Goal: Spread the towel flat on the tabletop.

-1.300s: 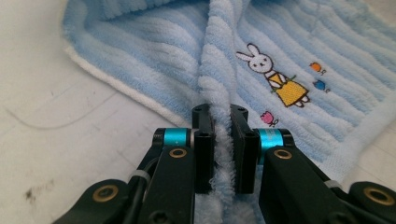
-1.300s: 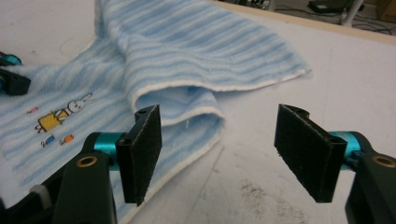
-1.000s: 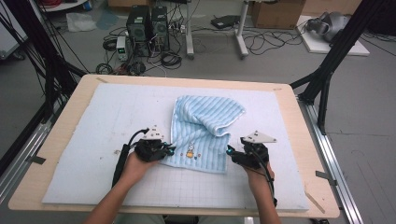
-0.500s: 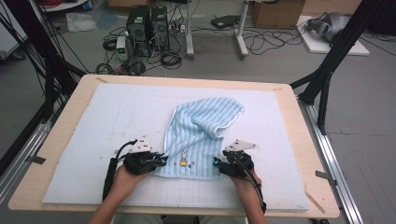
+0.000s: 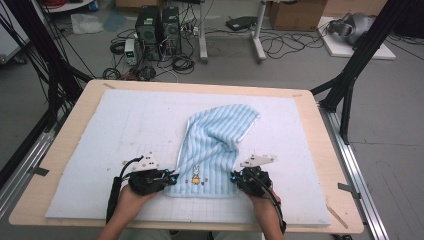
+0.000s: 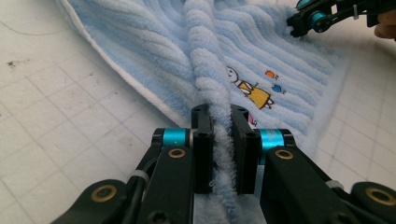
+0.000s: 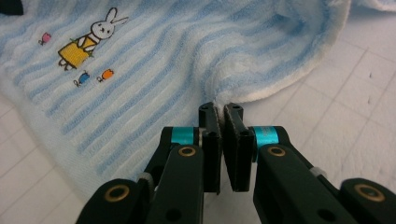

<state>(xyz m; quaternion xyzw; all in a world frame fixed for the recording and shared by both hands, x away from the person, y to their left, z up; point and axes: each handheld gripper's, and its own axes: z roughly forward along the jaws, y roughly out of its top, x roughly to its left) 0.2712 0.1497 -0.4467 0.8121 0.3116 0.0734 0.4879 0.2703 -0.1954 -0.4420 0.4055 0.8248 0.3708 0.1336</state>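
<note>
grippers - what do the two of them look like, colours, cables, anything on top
Both the left gripper and the right gripper are black, with flat black jaws, turquoise metal collars at the jaw joints and brass-coloured pivot rings. Each carries a grey three-cornered plate on top and trails a black cable. The forearms are bare.

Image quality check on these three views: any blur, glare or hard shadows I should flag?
High view: soft and low in detail, even overhead light, faint shadows, no glare on the white mat. Left gripper view: the towel ridge between the jaws is sharp, the left gripper body at the bottom edge softer. Right gripper view: right gripper crisp, the rabbit print slightly soft, far corner bright.
</note>
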